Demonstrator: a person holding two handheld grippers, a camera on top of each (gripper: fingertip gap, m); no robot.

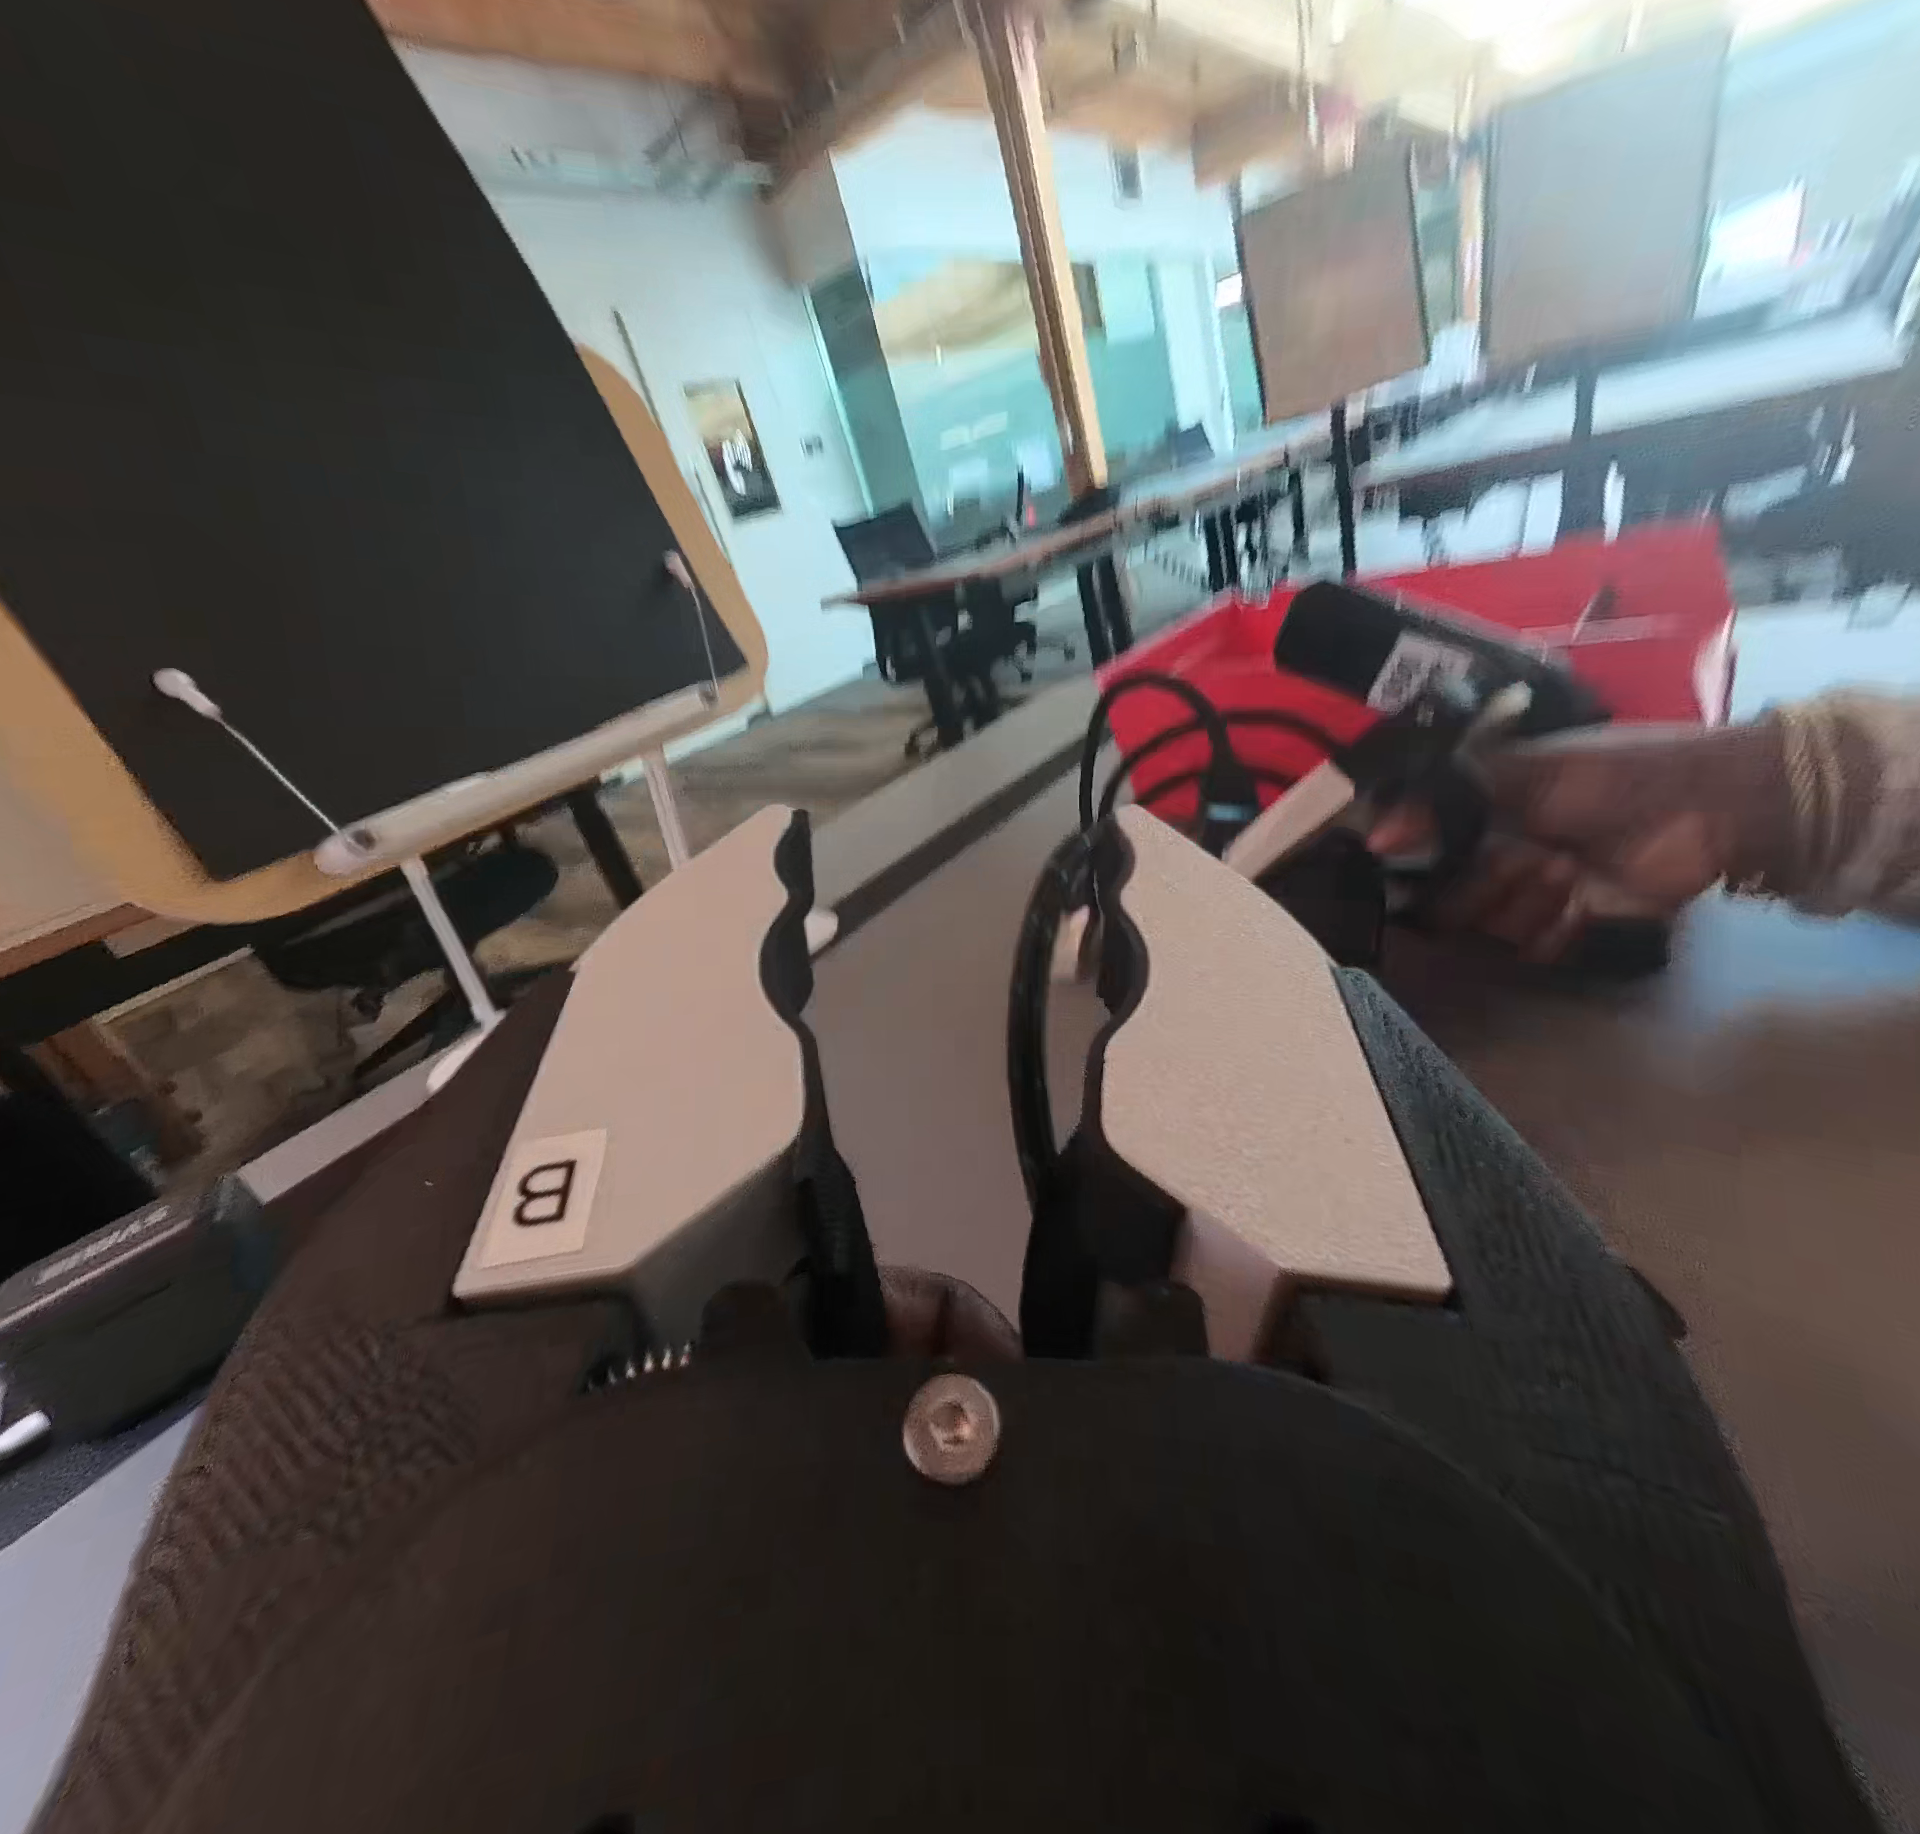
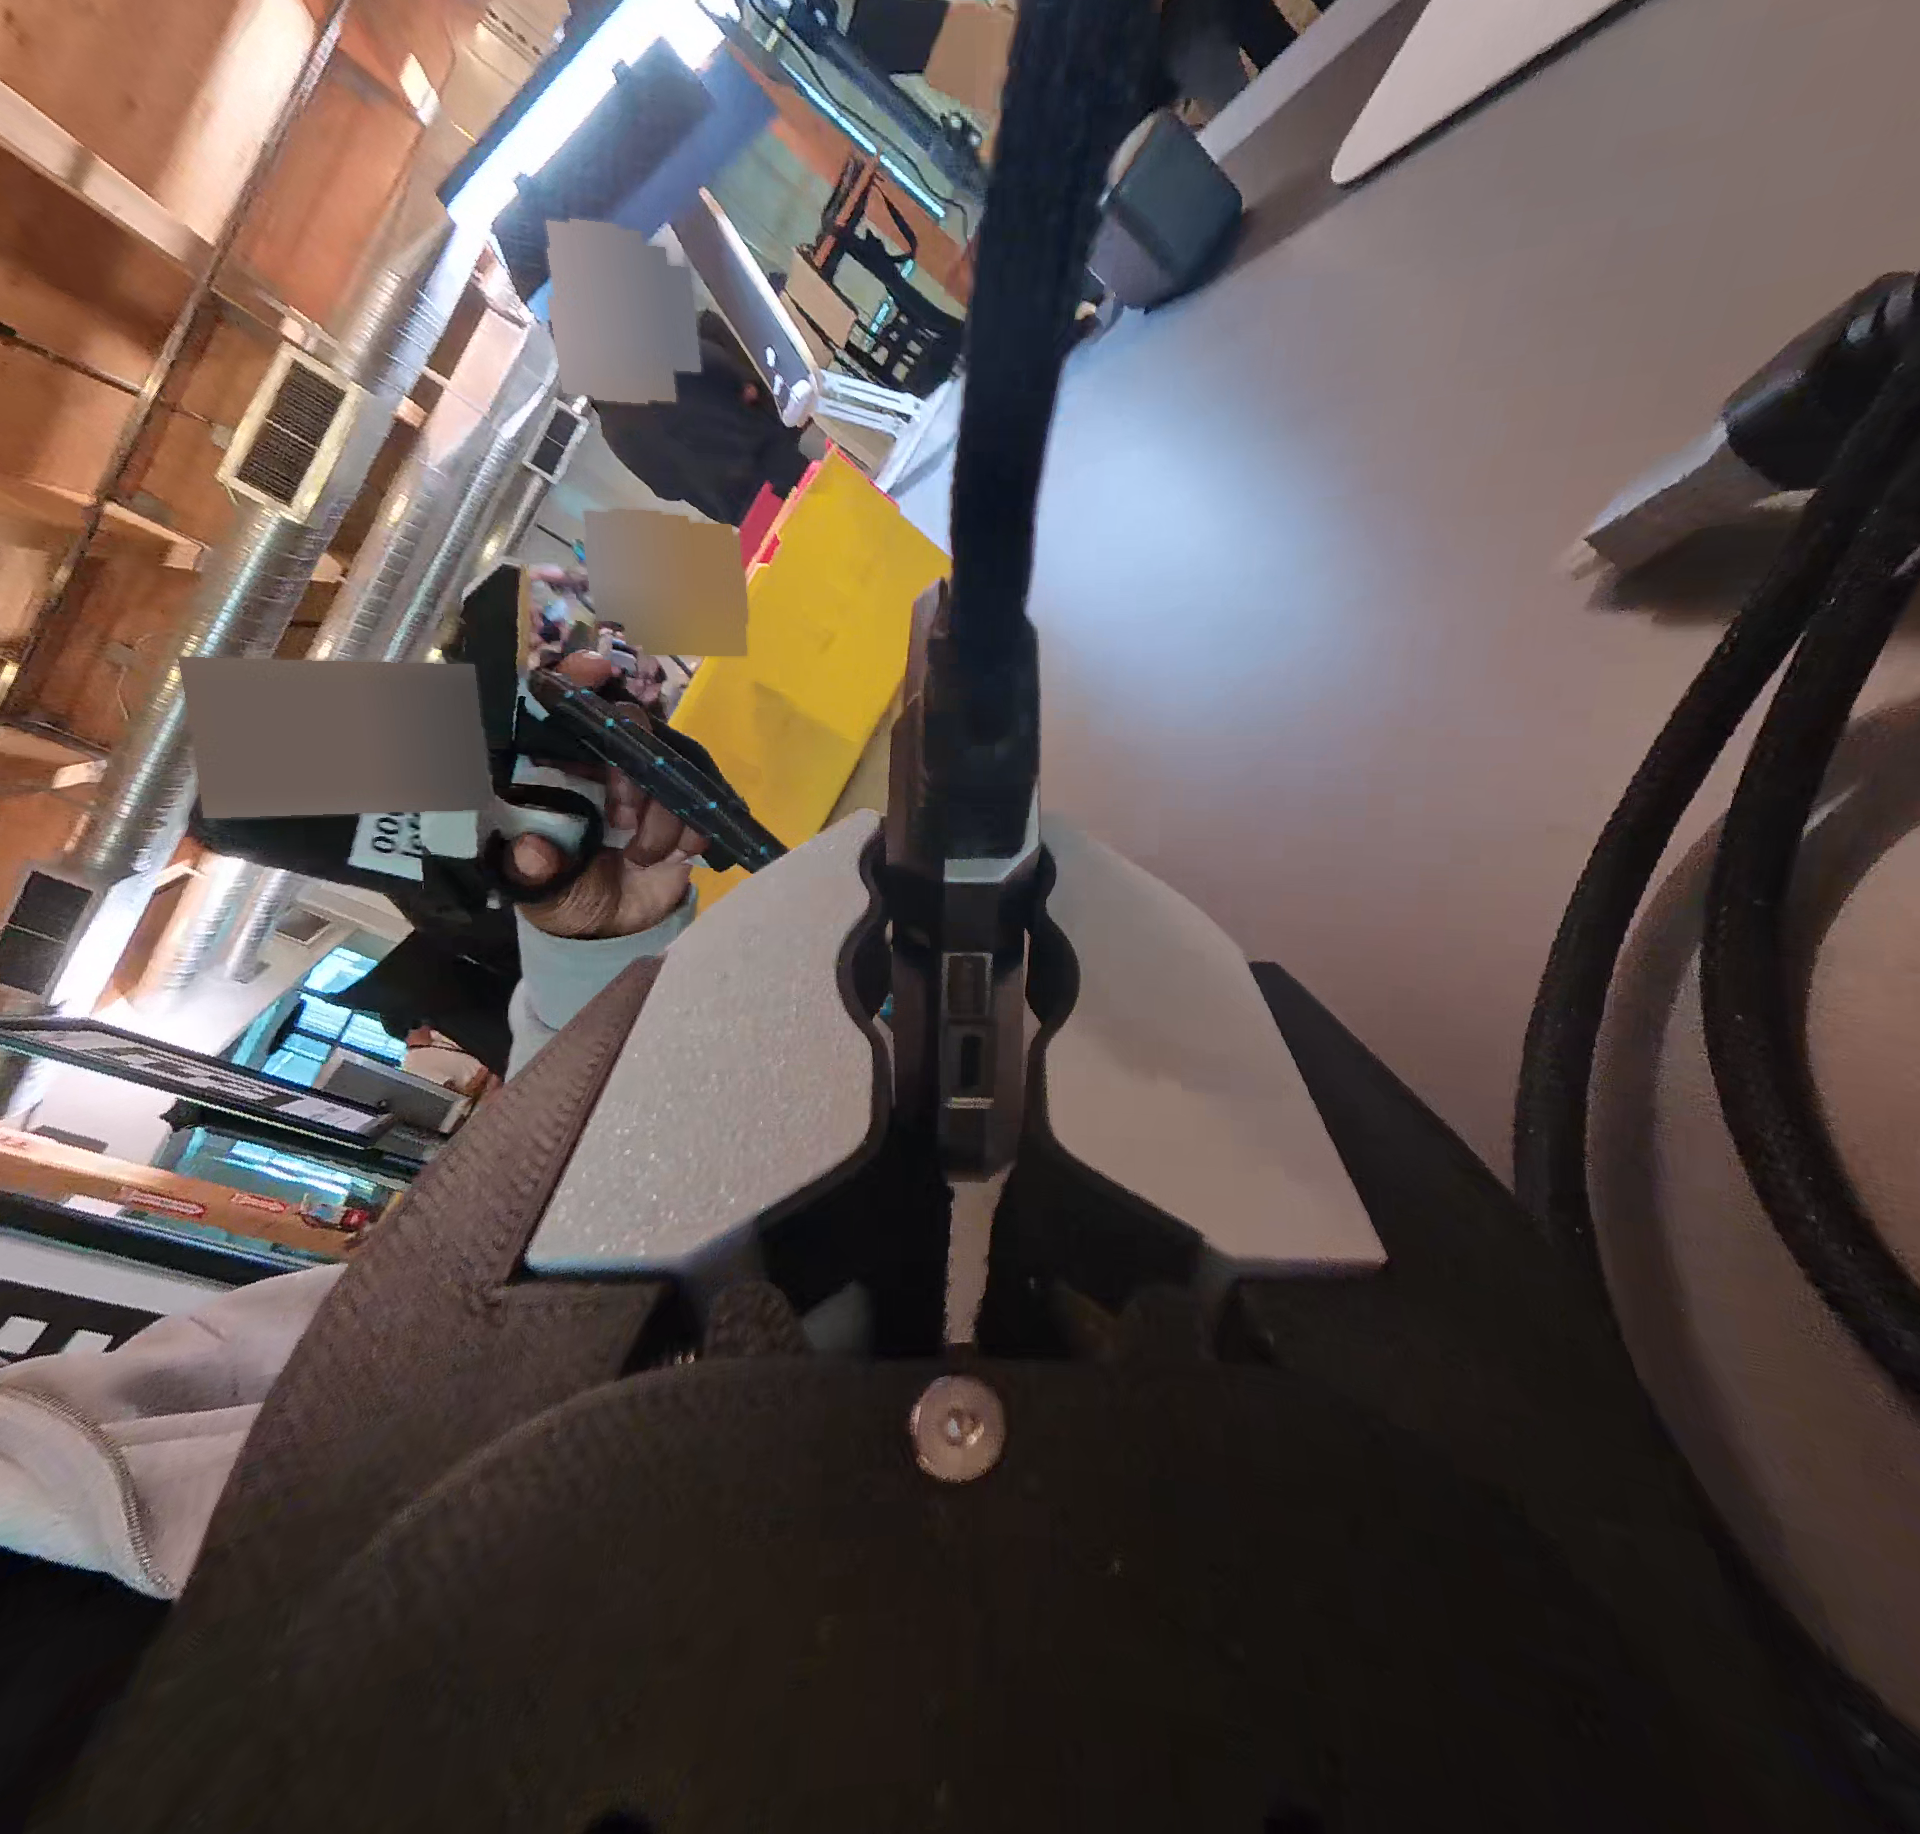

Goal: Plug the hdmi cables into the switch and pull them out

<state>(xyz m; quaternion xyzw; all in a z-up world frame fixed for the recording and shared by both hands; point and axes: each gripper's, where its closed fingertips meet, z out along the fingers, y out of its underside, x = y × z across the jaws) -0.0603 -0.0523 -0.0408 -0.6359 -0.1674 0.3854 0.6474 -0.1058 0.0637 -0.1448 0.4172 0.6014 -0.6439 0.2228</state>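
Note:
My right gripper (image 2: pixel 961 849) is shut on the small dark grey switch (image 2: pixel 966 1057), whose narrow side with two small ports faces the camera. A black braided HDMI cable (image 2: pixel 1013 382) runs from the switch's far end up out of view. A second black cable's plug (image 2: pixel 1766 423) with a silver tip lies on the grey table (image 2: pixel 1299 537) to the right, and its cable (image 2: pixel 1662 953) loops beside it. My left gripper (image 1: pixel 956 839) is open and empty above the table. A black cable loop (image 1: pixel 1039 953) lies behind its right finger.
A person's hand (image 1: pixel 1621 828) holds the right gripper's handle at the right of the left wrist view. Behind it stands a red bin (image 1: pixel 1455 631). A yellow bin (image 2: pixel 821 662), a small dark box (image 2: pixel 1164 215) and a white mat (image 2: pixel 1507 49) sit on the table. People stand at the left.

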